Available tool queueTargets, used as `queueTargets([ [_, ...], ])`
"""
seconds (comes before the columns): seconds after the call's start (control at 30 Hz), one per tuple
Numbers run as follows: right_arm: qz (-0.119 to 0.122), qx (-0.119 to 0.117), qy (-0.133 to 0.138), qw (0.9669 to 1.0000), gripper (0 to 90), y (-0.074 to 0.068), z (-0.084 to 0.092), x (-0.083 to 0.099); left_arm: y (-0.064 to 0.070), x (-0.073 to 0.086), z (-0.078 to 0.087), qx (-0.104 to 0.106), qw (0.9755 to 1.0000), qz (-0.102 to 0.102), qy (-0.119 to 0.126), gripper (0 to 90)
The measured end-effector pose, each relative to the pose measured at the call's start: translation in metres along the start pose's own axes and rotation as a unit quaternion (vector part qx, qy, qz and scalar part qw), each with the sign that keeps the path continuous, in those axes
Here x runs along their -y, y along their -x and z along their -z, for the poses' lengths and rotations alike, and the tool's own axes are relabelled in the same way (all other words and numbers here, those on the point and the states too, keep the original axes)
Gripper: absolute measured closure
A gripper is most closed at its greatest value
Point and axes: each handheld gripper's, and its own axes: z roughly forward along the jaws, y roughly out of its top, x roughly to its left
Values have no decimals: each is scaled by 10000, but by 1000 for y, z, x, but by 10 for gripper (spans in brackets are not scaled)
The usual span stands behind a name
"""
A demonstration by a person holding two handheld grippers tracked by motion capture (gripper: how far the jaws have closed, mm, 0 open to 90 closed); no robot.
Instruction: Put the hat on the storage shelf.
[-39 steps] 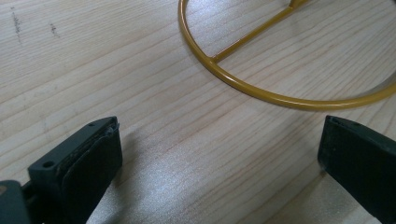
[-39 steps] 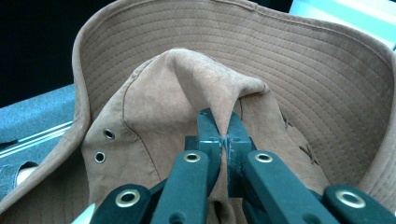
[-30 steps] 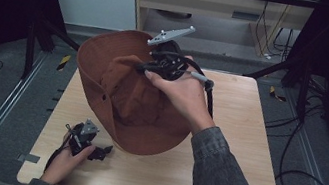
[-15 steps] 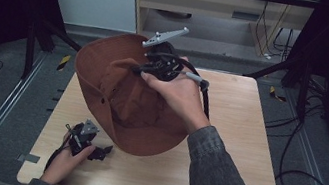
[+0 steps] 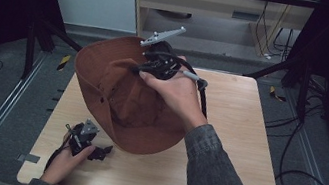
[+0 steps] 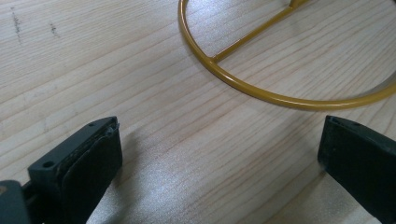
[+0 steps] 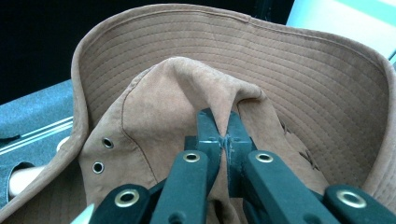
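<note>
From the high view, the brown suede wide-brimmed hat (image 5: 125, 101) sits tilted over the middle-left of the pale wooden desk (image 5: 239, 150), its near brim down by the desk and its far side lifted. The right gripper (image 5: 142, 70) is in at the hat's far, upper part, the person's hand wrapped round its black body, a grey three-cornered plate sticking up behind it. A grey denim sleeve (image 5: 218, 182) runs in from the near right. Down at the near left corner, the left gripper (image 5: 103, 152) lies low on the desk in the other hand, just beside the hat's near brim and pointing right.

Over to the left gripper view: the two black fingers (image 6: 91, 163) stand wide apart, bare wood grain between them, nothing gripped. Just beyond them lies a yellow metal ring with a straight bar across it (image 6: 261, 88), resting flat on the desk, apart from both fingers.

And the right gripper view: here the fingers (image 7: 208, 135) are pressed together, clamped on a pinched fold of the hat's soft crown, the suede bunched up in a ridge right above the tips. The stitched brim curves round behind it, and two small brass eyelets (image 7: 102, 155) show on the crown's left side.
</note>
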Motion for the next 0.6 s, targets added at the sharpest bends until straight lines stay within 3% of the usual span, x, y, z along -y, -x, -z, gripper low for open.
queueTargets([
  [0.6, 11, -23, -89, 10000, 885, -2, -7, -3, 0, 0, 0, 3, 10000, -1, -3, 0],
])
